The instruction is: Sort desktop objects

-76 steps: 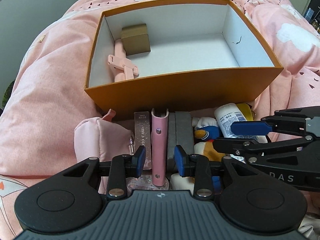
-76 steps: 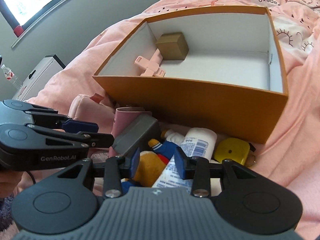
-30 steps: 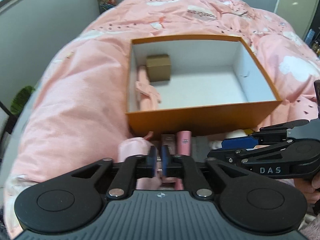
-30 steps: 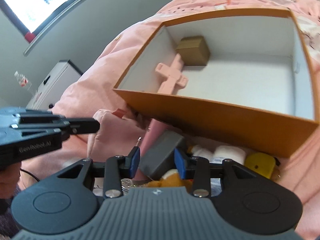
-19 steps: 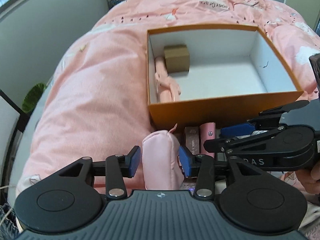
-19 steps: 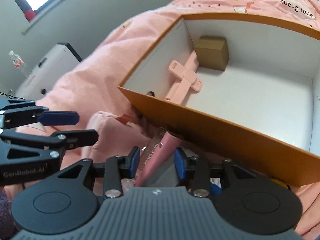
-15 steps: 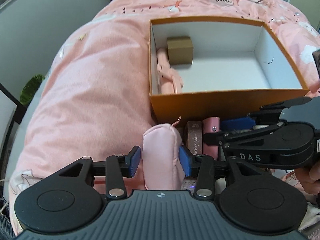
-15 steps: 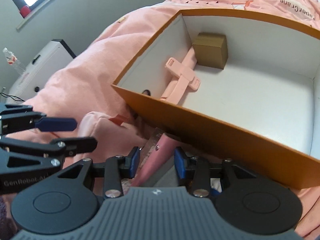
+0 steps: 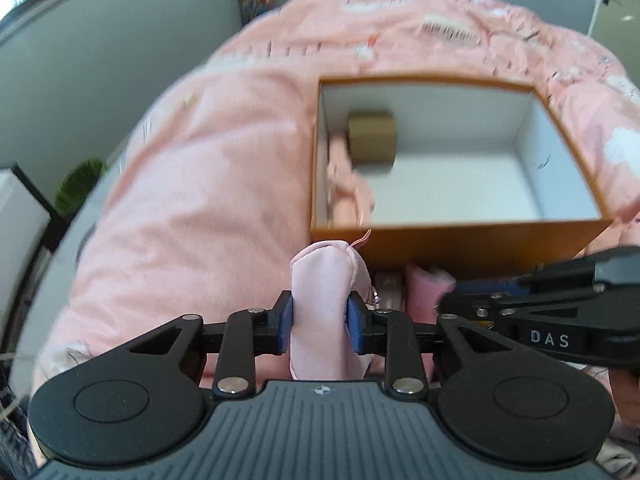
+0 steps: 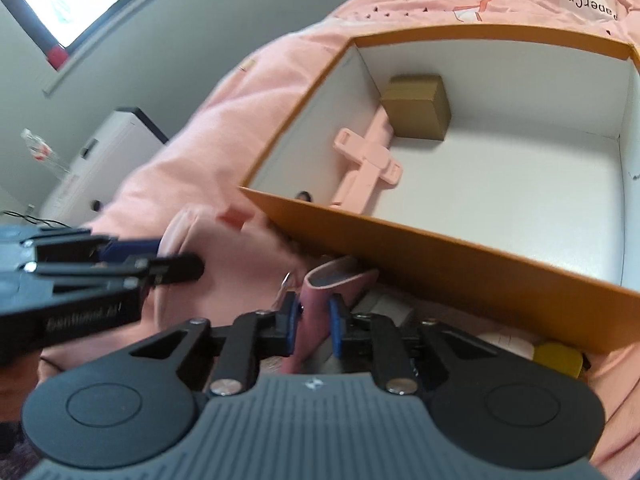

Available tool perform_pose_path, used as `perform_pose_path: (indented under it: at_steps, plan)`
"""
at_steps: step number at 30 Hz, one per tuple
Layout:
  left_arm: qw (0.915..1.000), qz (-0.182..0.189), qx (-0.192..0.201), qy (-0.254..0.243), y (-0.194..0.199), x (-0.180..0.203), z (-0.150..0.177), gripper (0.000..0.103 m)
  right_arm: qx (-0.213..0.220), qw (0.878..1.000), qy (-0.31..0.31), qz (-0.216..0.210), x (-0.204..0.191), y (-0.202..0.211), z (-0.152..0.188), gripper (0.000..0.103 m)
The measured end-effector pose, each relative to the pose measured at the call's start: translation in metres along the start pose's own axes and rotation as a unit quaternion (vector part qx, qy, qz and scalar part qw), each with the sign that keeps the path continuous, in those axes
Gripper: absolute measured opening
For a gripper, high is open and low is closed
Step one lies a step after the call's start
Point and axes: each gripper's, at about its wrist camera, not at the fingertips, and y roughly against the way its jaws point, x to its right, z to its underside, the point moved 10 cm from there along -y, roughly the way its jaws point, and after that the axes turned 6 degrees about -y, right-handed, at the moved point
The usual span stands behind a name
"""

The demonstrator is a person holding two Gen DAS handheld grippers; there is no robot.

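An open orange box [image 9: 460,236] [image 10: 460,256] lies on the pink bedding, holding a gold cube box [image 9: 372,136] [image 10: 418,106] and a pink cross-shaped holder [image 10: 366,164]. My left gripper [image 9: 320,326] is shut on a soft pink pouch [image 9: 320,280] in front of the box's near wall. My right gripper [image 10: 314,322] is shut on a pink case [image 10: 328,286], raised at the near wall. The left gripper shows at the left of the right wrist view [image 10: 168,262] with the pouch [image 10: 224,256]. The right gripper shows at the right of the left wrist view [image 9: 460,304].
Below the box's near wall lie a yellow item [image 10: 560,354], a grey block [image 10: 384,308] and a glittery card box [image 9: 390,286]. A white cabinet [image 10: 100,156] and grey wall stand left of the bed. The pink duvet [image 9: 200,200] surrounds everything.
My left gripper has closed on the pink pouch and raised it. My right gripper has closed on the pink case and tilted it up toward the box.
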Motion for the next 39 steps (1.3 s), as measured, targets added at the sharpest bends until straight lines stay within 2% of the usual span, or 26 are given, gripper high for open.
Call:
perform_pose_path:
  at_steps: [3,5,7,9,12,14,16,19,21,28,31,32,35,39]
  plan:
    - [0.9996,0.008,0.027,-0.002,0.018,0.010,-0.011,0.029,0.027,0.999,-0.003,-0.025,-0.007,0.027,-0.003,0.000]
    - [0.9990,0.011,0.042,-0.010,0.026,0.018,-0.016,0.029,0.046,0.999,-0.001,-0.026,-0.008,0.045,-0.007,0.000]
    - [0.9984,-0.001,0.050,-0.027,0.027,0.026,-0.019,0.029,0.059,0.998,-0.007,-0.024,-0.004,0.060,-0.009,0.000]
    - [0.9980,-0.009,0.048,-0.040,0.025,0.032,-0.019,0.028,0.056,0.998,-0.022,-0.022,0.004,0.066,-0.006,0.000]
    - [0.9982,-0.008,0.044,-0.040,0.022,0.033,-0.018,0.028,0.046,0.998,-0.035,-0.009,0.012,0.061,-0.001,0.006]
    - [0.9986,-0.008,0.040,-0.033,0.020,0.032,-0.016,0.028,0.038,0.998,-0.041,-0.015,0.009,0.052,0.002,0.014]
    - [0.9988,-0.010,0.040,-0.025,0.020,0.026,-0.015,0.028,0.031,0.999,-0.030,-0.012,0.004,0.040,0.003,0.032]
    - [0.9987,-0.028,0.041,-0.014,0.021,0.012,-0.016,0.028,0.020,1.000,0.002,0.011,-0.006,0.020,0.003,0.034]
    - [0.9987,-0.030,0.040,-0.004,0.020,0.003,-0.015,0.028,0.018,0.999,0.021,0.028,-0.011,0.007,0.000,0.041]
    - [0.9988,-0.025,0.034,0.025,0.012,-0.016,-0.010,0.028,-0.008,0.996,0.039,0.082,-0.008,-0.032,-0.001,0.042]
    - [0.9988,-0.023,0.031,0.030,0.008,-0.019,-0.008,0.028,-0.004,0.994,0.043,0.098,-0.006,-0.039,-0.001,0.042]
    - [0.9988,-0.022,0.030,0.031,0.007,-0.019,-0.008,0.028,-0.002,0.994,0.043,0.102,-0.005,-0.041,-0.001,0.037]
    - [0.9989,-0.021,0.031,0.028,0.006,-0.017,-0.008,0.028,0.004,0.995,0.032,0.099,-0.002,-0.037,-0.001,0.031]
    - [0.9990,-0.018,0.036,0.020,0.010,-0.010,-0.012,0.028,0.018,0.997,-0.002,0.069,0.001,-0.015,0.001,0.027]
